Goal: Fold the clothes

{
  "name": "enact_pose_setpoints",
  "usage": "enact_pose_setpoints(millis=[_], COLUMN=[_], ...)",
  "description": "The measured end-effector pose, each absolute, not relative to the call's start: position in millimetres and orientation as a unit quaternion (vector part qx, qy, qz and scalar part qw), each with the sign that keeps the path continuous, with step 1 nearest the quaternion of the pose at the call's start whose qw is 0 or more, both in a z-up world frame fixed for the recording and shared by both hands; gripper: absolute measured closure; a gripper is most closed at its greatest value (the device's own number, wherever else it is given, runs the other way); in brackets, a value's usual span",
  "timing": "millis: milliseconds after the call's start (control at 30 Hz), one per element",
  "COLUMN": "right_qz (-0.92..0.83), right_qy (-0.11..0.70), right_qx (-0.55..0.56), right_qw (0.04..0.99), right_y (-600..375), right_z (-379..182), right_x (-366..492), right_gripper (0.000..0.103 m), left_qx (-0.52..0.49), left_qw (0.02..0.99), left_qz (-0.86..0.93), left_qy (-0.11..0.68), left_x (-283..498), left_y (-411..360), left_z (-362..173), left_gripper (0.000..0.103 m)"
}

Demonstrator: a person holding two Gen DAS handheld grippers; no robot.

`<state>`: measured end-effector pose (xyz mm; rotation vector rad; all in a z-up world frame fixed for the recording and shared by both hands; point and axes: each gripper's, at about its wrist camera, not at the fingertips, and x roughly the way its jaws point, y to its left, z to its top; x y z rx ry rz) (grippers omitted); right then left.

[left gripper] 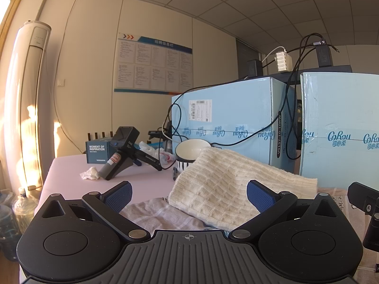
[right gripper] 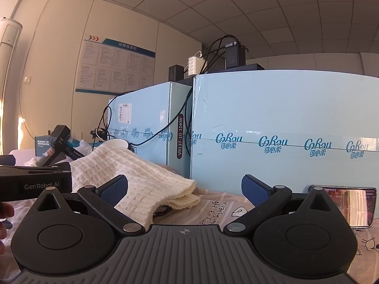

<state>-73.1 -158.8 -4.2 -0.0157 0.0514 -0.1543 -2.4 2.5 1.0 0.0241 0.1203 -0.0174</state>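
A folded cream knit garment (left gripper: 227, 184) lies on the table, leaning up against a bowl; it also shows in the right wrist view (right gripper: 132, 175). A pale checked cloth (left gripper: 161, 215) lies under it. My left gripper (left gripper: 189, 195) is open and empty, its blue pads on either side of the knit's near edge. My right gripper (right gripper: 184, 189) is open and empty, to the right of the knit, over a printed beige cloth (right gripper: 218, 210). The left gripper's body (right gripper: 35, 179) shows at the left of the right wrist view.
Two light blue cartons (left gripper: 236, 123) (right gripper: 284, 130) stand close behind, with cables and chargers on top. A white bowl (left gripper: 191, 151), a black handheld device (left gripper: 125, 151), a crumpled tissue (left gripper: 90, 174) and a small blue box (left gripper: 98, 151) sit on the table. A phone (right gripper: 350, 206) lies at right.
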Motion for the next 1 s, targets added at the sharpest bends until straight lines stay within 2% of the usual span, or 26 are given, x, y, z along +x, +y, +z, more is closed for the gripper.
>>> enact_pose_setpoints(millis=[1000], right_qz=[-0.108], right_qy=[-0.012], right_qx=[0.003], right_qw=[0.994], right_y=[-163], right_z=[-3], right_x=[-85], right_gripper=[0.000], left_qx=[-0.019], left_qw=[1.000], left_qz=[-0.016], left_qy=[0.007], left_x=[-15], left_y=[10], left_z=[5], left_gripper=[0.000])
